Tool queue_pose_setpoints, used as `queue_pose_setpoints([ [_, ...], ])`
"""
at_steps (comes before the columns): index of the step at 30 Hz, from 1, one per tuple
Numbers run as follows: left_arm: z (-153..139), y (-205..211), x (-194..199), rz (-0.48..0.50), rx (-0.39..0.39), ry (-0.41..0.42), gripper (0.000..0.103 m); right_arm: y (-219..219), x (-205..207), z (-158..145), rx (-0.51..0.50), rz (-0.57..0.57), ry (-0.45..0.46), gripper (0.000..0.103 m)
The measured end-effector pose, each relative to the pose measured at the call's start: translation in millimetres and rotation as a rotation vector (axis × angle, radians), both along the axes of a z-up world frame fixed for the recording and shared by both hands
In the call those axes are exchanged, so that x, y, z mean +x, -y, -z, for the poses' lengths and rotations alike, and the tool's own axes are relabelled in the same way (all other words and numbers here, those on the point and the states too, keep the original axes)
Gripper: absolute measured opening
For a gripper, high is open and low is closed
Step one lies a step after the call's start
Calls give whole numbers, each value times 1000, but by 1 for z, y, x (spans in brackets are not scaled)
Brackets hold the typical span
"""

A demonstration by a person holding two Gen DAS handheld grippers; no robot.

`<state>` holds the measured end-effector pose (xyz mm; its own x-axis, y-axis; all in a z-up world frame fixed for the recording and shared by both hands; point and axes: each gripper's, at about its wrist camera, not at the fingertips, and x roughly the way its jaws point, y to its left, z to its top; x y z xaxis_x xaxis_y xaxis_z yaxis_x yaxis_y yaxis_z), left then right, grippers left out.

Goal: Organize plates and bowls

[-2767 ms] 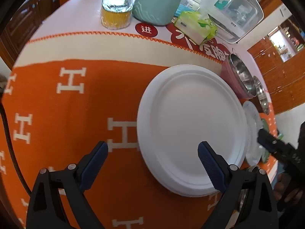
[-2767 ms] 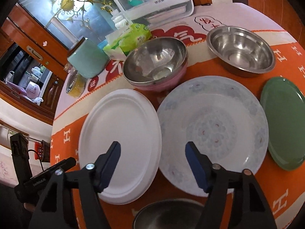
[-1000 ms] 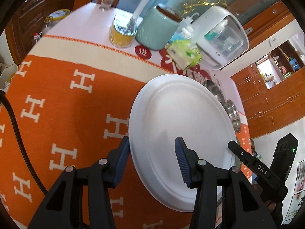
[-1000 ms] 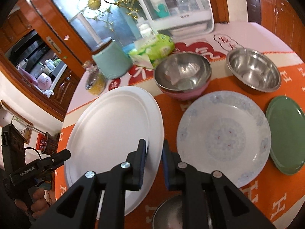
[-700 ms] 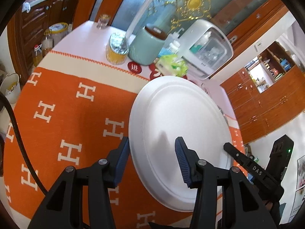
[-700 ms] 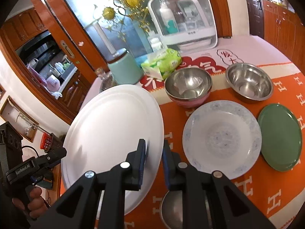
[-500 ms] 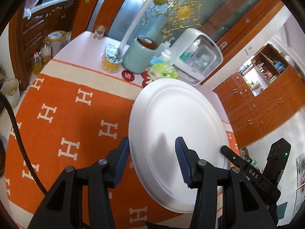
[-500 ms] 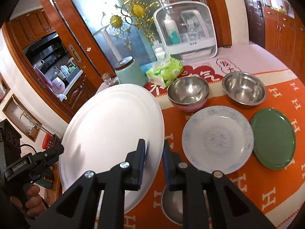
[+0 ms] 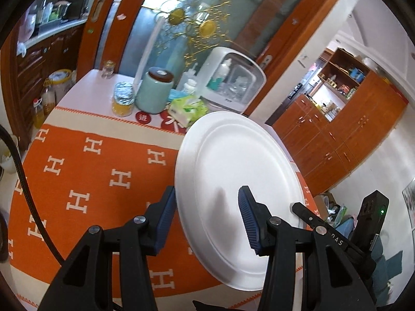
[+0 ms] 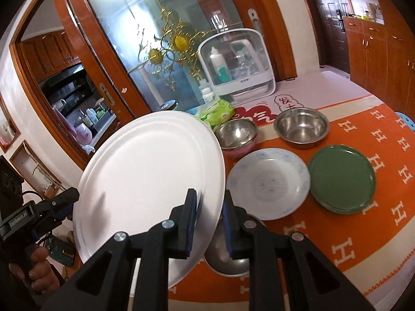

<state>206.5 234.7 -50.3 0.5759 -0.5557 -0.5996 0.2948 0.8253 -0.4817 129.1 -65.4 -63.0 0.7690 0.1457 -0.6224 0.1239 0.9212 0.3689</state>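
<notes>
From the left wrist, the left claw (image 9: 207, 217) straddles the near rim of the large white plate (image 9: 241, 171), one pad under its edge and the other over its face, gripping it. The plate hangs tilted in the air above the orange-clothed bench (image 9: 85, 171).

From the right wrist, the right claw (image 10: 208, 220) is pinched narrow on the plate's opposite rim. On the bench to the right lie a patterned plate (image 10: 269, 181) and a green plate (image 10: 342, 177), just beside each other, with two steel bowls (image 10: 302, 127) behind them. A hand (image 10: 39, 267) grips the left claw's handle at the lower left.
</notes>
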Motion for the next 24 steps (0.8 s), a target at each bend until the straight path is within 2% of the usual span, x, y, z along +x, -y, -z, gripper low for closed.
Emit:
queue_pose_setpoints([
  [15,-14,92,-62,26,18,8,47,80,-63,-2,-16,7,-14,20],
  [24,-1,155,-87,38,39,-39,47,137,-92,8,-27,13,-65,21],
])
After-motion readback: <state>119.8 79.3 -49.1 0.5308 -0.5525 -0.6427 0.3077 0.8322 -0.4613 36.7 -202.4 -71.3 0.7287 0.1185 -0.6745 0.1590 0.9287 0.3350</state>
